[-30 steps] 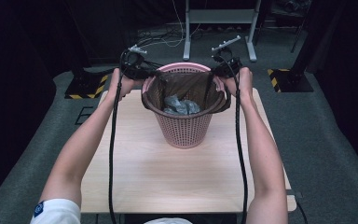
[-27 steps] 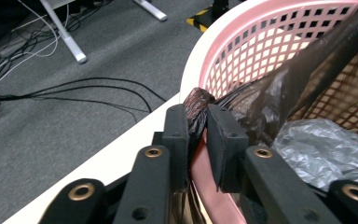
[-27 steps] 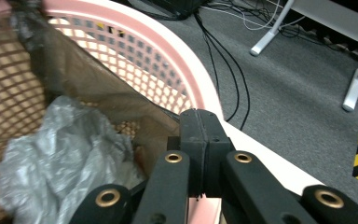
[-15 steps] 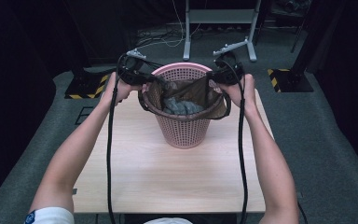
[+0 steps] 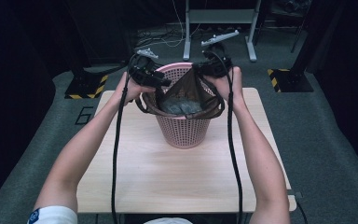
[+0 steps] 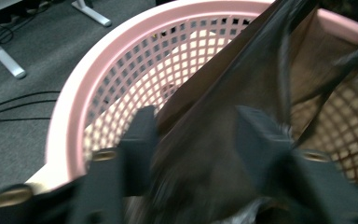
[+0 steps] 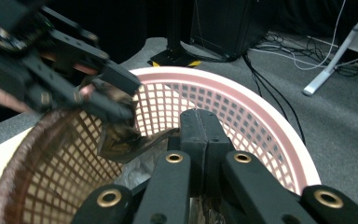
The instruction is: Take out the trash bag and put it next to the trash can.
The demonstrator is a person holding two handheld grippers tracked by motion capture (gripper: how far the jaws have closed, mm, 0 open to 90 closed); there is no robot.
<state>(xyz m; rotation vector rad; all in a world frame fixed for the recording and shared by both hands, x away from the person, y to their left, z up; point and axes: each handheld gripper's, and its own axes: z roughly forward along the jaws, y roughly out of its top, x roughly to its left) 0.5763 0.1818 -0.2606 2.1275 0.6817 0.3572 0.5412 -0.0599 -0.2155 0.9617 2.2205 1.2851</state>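
The brown bag liner (image 5: 186,91) is seated in the pink basket (image 5: 182,128) at the far middle of the bench (image 5: 168,172), and its rim has been drawn off the far edge and gathered inward since half a second ago, rising to a peak. Its opening faces up, its long axis running left to right between the tools. The left tool (image 5: 161,80) stands parted around the film (image 6: 205,154); the right tool (image 5: 200,70) is clenched on the liner's right edge (image 7: 135,142). Crumpled contents (image 5: 182,107) lie inside.
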